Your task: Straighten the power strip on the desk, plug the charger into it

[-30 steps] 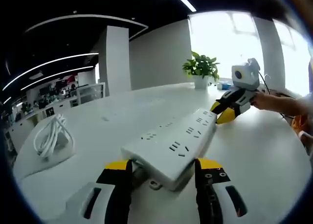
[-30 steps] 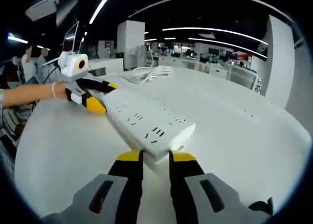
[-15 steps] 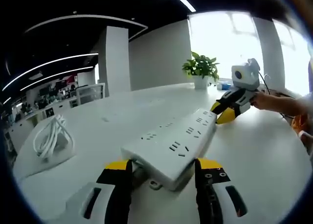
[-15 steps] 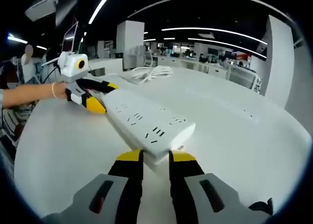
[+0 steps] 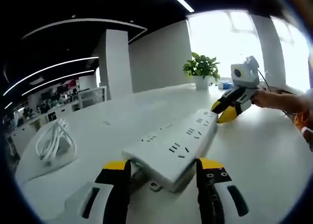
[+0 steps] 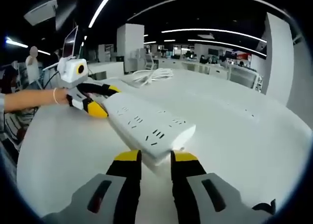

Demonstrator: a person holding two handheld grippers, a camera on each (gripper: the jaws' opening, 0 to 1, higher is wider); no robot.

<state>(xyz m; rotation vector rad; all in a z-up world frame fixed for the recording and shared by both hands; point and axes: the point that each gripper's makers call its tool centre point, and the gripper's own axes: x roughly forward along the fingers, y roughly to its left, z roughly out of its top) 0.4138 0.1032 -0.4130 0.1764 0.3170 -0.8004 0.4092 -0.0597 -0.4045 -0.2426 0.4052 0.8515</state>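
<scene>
A broad white worktop (image 5: 274,150) carries a long white plastic power strip (image 5: 173,145) lying out on its open surface, well in from the edges. The left claw (image 5: 163,166) stands with jaws apart on either side of one end of the strip, whether pressing it cannot be told. The right claw (image 6: 155,157) has its yellow-tipped jaws at the opposite end; whether they grip it cannot be told. A coiled white cable, perhaps the charger's (image 5: 53,141), lies near a far worktop edge. A small green potted plant (image 5: 201,69) stands at another edge.
</scene>
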